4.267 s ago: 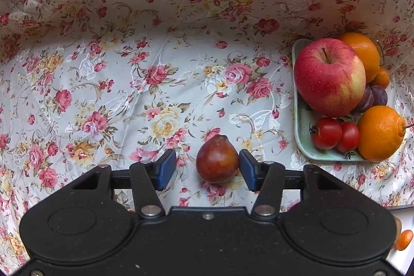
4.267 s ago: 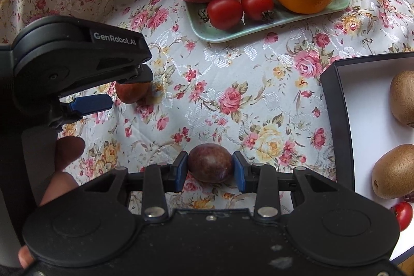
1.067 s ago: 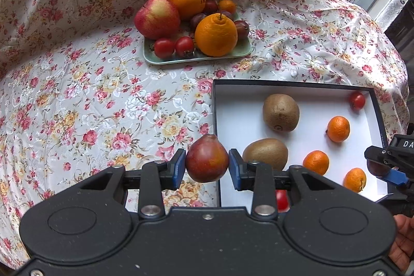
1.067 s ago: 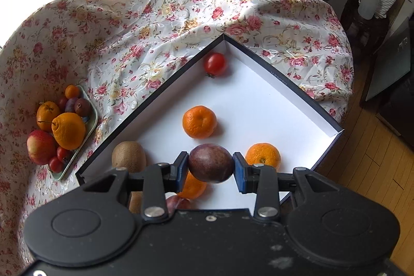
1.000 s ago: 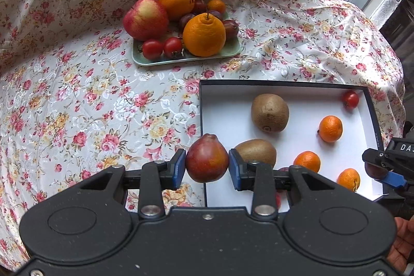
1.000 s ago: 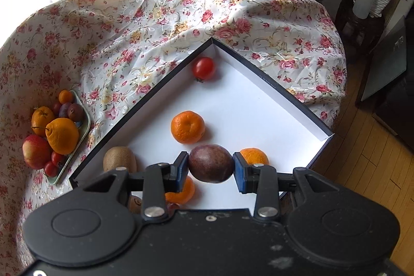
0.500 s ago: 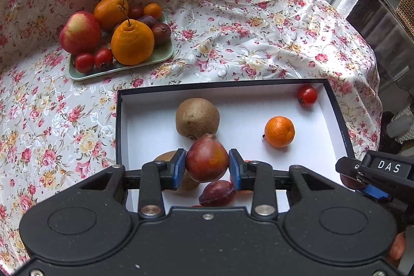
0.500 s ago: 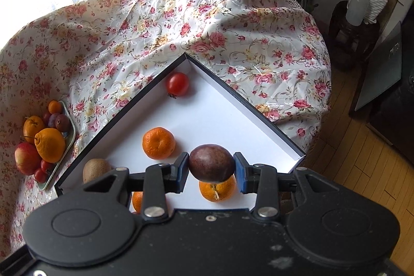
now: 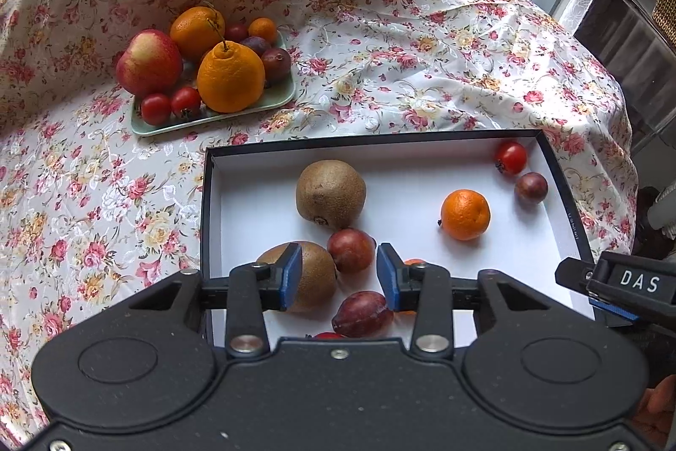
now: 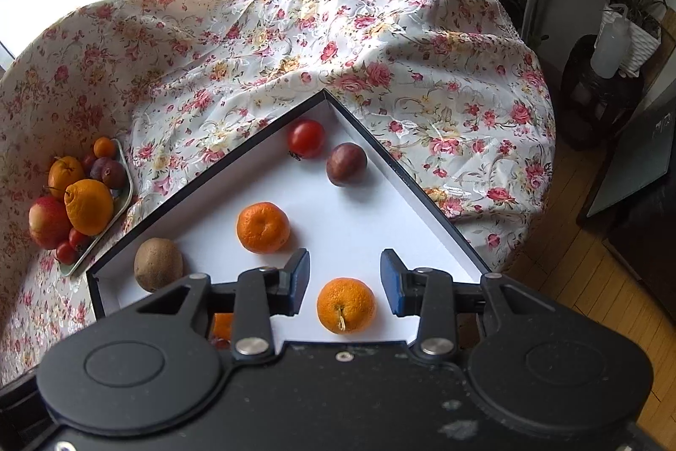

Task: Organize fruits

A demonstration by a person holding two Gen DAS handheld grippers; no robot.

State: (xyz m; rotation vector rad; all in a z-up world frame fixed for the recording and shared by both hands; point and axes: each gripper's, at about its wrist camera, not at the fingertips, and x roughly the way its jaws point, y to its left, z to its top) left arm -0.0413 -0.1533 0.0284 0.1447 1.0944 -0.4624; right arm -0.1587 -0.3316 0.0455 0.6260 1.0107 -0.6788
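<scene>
Left gripper (image 9: 339,273), jaws apart, above a white-lined box (image 9: 562,193) at frame centre; small red pear (image 9: 350,250) lies between kiwis (image 9: 330,194). Green tray (image 9: 219,115) of fruit, upper left.

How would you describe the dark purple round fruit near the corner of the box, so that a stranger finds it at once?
Find the black box with a white floor on the flowered cloth, and go to its far corner away from the green plate. Two small fruits lie there close together. The one you want is the passion fruit: dull purple-brown, not the shiny red tomato beside it.
</scene>
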